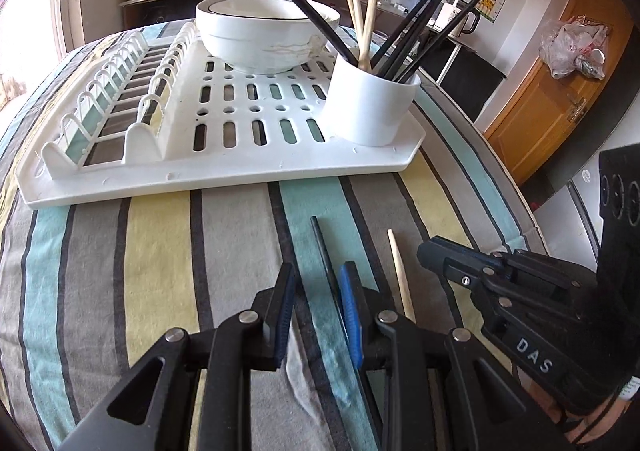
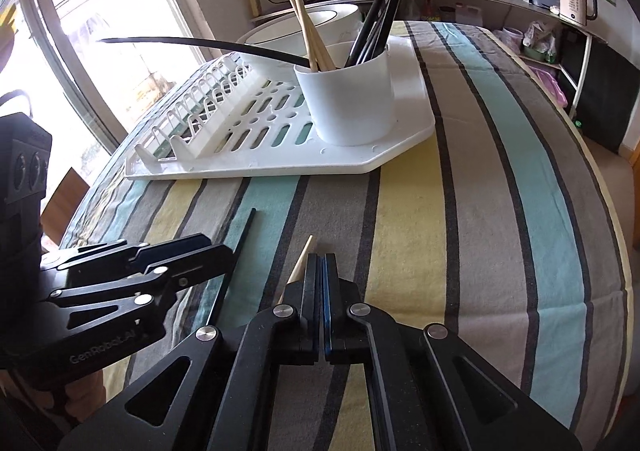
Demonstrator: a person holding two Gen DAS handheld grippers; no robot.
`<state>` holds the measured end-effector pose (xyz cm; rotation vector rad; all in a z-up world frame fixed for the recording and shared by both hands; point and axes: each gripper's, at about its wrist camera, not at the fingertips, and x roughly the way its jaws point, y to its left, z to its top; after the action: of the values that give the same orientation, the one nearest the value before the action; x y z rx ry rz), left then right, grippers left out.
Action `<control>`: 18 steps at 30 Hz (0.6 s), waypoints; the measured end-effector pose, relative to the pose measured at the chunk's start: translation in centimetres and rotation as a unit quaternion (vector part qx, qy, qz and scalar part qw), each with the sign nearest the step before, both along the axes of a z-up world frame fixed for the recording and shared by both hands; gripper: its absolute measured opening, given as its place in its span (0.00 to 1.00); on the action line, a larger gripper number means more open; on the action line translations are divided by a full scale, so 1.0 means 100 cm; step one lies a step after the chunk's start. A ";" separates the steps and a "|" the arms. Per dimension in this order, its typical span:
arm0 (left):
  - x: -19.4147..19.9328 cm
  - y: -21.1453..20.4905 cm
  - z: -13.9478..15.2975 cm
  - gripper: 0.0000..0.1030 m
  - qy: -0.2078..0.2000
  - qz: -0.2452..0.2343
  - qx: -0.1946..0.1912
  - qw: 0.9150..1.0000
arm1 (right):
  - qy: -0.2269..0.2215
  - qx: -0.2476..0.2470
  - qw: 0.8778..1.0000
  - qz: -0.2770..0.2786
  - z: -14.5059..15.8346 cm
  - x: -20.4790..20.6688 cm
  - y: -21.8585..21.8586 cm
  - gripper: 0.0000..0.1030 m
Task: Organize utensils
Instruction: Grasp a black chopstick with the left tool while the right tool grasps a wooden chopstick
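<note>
A striped cloth-covered table (image 2: pixel 460 211) carries a white slotted plastic drying rack (image 1: pixel 224 167); its white cylindrical utensil cup (image 2: pixel 348 99) holds chopsticks; the left gripper (image 1: pixel 318 283) stands spread around a black chopstick (image 1: pixel 322 247) on the cloth; the right gripper (image 2: pixel 320 275) is pressed together beside a pale wooden chopstick (image 2: pixel 302 259).

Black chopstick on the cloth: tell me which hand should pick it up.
Left. The black chopstick lies between the left gripper's open fingers, while the right gripper is shut beside the wooden chopstick.

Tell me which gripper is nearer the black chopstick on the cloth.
Left. The left gripper straddles the black chopstick, jaws open around it. The right gripper sits beside it, shut at the wooden chopstick.
</note>
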<state>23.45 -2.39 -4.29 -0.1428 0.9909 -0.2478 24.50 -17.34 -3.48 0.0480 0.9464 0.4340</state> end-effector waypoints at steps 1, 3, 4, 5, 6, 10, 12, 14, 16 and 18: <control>0.002 -0.002 0.000 0.24 -0.002 0.000 0.003 1.000 | -0.001 0.001 1.000 -0.004 0.000 0.000 -0.001 0.00; 0.004 -0.008 -0.001 0.24 -0.008 -0.004 0.020 1.000 | -0.004 0.004 1.000 -0.013 0.000 0.000 -0.007 0.00; 0.004 -0.012 -0.001 0.24 -0.011 -0.006 0.028 1.000 | -0.005 0.006 1.000 -0.018 0.001 0.000 -0.012 0.00; 0.004 -0.015 -0.001 0.24 -0.016 -0.008 0.036 0.999 | -0.005 0.009 1.000 -0.022 0.002 0.000 -0.015 0.00; 0.003 -0.019 -0.001 0.24 -0.024 -0.011 0.046 0.999 | -0.007 0.011 1.000 -0.025 0.003 -0.001 -0.018 0.00; -0.001 -0.027 -0.003 0.12 -0.044 -0.015 0.093 0.995 | -0.012 0.011 0.999 -0.028 0.007 -0.004 -0.023 0.00; -0.003 -0.025 -0.003 0.08 -0.047 -0.016 0.101 0.994 | -0.012 0.014 0.999 -0.027 0.008 -0.005 -0.024 0.00; -0.003 -0.018 -0.002 0.08 -0.041 -0.016 0.090 0.995 | -0.012 0.014 1.000 -0.023 0.008 -0.007 -0.022 0.00; -0.004 -0.011 -0.001 0.08 -0.040 -0.013 0.093 0.995 | -0.012 0.013 1.000 -0.014 0.008 -0.009 -0.018 0.00; -0.007 -0.001 -0.001 0.08 -0.043 -0.016 0.098 0.994 | -0.013 0.010 1.000 -0.004 0.009 -0.012 -0.013 0.00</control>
<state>22.74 -2.48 -4.44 0.0623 0.9276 -0.1825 23.30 -18.65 -2.61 0.0649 0.9149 0.4353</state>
